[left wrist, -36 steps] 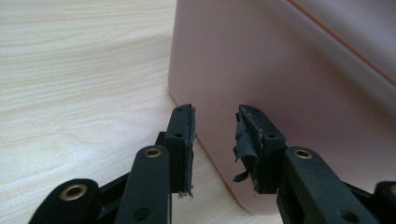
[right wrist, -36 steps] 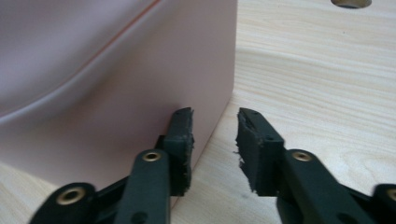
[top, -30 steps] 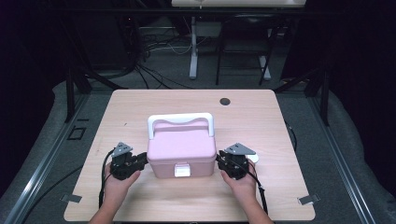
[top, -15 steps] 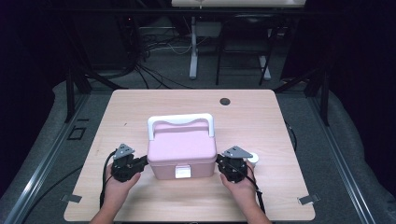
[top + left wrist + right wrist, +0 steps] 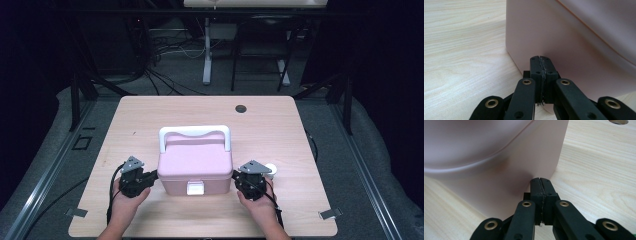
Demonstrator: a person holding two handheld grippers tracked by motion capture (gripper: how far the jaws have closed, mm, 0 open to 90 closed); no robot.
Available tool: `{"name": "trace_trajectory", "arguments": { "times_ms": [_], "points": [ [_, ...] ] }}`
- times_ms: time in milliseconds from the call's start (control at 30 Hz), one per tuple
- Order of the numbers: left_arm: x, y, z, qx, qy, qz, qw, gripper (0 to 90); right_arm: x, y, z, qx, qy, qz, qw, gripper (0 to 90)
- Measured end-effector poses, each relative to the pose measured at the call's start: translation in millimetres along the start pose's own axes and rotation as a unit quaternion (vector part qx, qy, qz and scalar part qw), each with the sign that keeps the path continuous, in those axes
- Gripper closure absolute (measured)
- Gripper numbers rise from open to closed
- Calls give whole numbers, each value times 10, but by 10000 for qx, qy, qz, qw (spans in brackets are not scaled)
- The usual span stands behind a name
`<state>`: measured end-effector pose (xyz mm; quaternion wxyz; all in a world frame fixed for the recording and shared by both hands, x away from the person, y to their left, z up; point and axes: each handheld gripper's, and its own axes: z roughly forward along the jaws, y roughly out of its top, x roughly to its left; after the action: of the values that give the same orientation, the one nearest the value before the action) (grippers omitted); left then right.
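Right, both hands are in at the near edge of the table point(image 5: 150, 107), and each gripper has just finished snapping its jaws together with nothing between them. The left gripper point(image 5: 150, 176) presses its closed tips against the left wall of the pink box point(image 5: 195, 162); the right gripper point(image 5: 237, 177) does the same on the right wall, so the box sits pinched between the two near the front middle of the table. It looks like a rigid plastic case, smooth-sided and likely slippery, probably light unless it is loaded, so a squeeze from both flanks could let it slide; the white handle point(image 5: 194, 132) arching over the lid looks the surer place to take hold, or the white latch point(image 5: 195, 188) on the front if it is to be opened. Up close, the left gripper view shows the pads meeting flush against the box's lower corner, and the right gripper view shows the curved lid seam. From above you also catch a small white round thing point(image 5: 271, 169) just behind the right gripper, and farther back a dark hole point(image 5: 241, 108) in the tabletop.
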<state>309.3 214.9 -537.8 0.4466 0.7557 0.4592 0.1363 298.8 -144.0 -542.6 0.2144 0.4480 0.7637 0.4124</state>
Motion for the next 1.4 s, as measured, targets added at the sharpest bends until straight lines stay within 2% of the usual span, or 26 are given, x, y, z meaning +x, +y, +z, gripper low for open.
{"name": "trace_trajectory", "arguments": {
  "times_ms": [667,933,1100,1300,1400],
  "points": [
    [-118,-71,-103,121,-22,54,9999,899,87,-93,-183,138,62,-100,9998,900],
    [-171,-104,-143,164,-73,100,9998,900,121,-153,-283,194,126,-61,9997,900],
    [-211,-139,-184,193,-126,118,9997,900,158,-185,-346,225,79,-180,9996,900],
    [-273,-193,-249,244,-201,157,9994,900,178,-234,-428,270,147,-169,9994,900],
    [-306,-219,-267,217,-195,107,9995,900,194,-251,-459,291,137,-190,9993,900]
  ]
}}
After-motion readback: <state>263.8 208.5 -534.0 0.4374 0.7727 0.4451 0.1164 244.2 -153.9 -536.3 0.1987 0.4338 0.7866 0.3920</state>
